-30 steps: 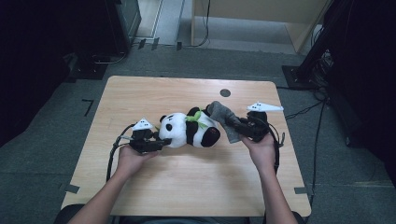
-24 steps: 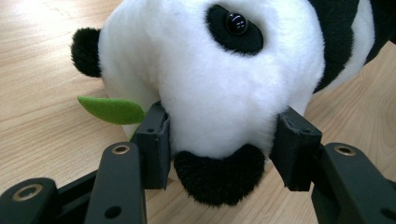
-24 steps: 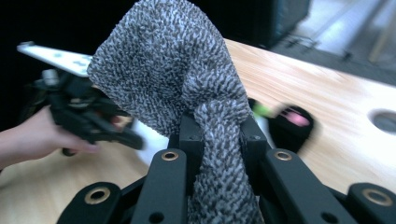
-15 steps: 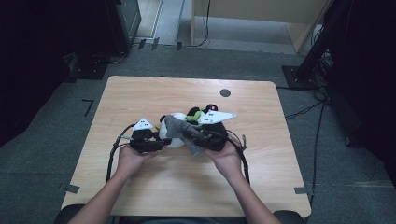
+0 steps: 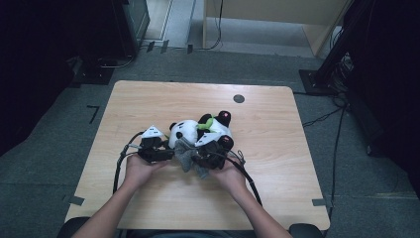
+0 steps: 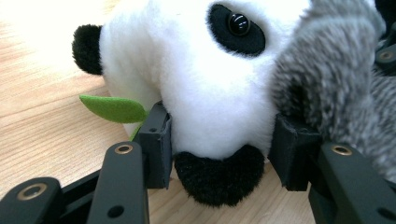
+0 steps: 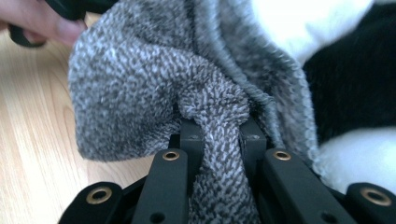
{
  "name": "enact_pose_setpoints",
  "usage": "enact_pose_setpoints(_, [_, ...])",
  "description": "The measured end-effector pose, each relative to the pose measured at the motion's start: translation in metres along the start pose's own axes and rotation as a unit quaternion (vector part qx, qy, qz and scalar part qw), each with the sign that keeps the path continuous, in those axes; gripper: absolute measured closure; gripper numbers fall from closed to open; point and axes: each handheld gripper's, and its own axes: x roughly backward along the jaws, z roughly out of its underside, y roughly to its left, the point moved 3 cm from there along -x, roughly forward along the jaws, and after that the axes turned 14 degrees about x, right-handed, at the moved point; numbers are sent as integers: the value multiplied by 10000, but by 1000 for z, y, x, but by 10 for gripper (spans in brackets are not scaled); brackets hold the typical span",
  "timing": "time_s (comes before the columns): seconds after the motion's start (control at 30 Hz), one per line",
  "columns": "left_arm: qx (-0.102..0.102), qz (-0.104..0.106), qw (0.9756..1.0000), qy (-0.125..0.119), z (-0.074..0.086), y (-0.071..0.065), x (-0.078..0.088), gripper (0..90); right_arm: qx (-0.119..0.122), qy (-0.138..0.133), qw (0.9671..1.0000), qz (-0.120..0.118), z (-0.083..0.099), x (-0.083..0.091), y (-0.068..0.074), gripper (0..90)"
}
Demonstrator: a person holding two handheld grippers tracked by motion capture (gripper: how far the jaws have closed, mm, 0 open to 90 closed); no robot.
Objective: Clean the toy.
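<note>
Two grippers at work, left gripper (image 5: 166,152) clamped on the head of a plush panda (image 6: 196,88) lying between its jaws on the wooden table (image 5: 297,148), right gripper (image 7: 217,135) pinching a fold of grey knitted cloth (image 7: 140,79), cloth draped against the panda just ahead of the right jaws.

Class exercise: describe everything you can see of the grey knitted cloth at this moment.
The grey knitted cloth is soft, fuzzy, speckled dark and light grey, with a stitched hem. It is bunched, one fold pinched between the right gripper jaws. It lies against the front of the plush panda, beside its face, above the wooden table, between both hands.
</note>
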Motion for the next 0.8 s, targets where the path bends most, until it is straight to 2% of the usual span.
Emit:
enact_pose_setpoints(0.1, [-26,-4,10000,-1,0,0,0,484,-41,139,9999,-39,3,1,-2,785])
enact_pose_setpoints(0.2, [-151,-103,9998,22,-1,-3,0,488,-29,270,9996,-56,7,4,-5,785])
enact_pose_setpoints(0.4, [-112,-54,9999,26,-1,-2,-1,496,-28,349,9994,-3,12,13,-10,785])
enact_pose_setpoints(0.7, [-54,-12,10000,39,-2,-2,-1,500,-175,194,9994,246,12,44,-24,785])
enact_pose_setpoints(0.8, [-45,-12,10000,41,-1,-2,-1,500,-282,41,9989,363,13,57,-33,783])
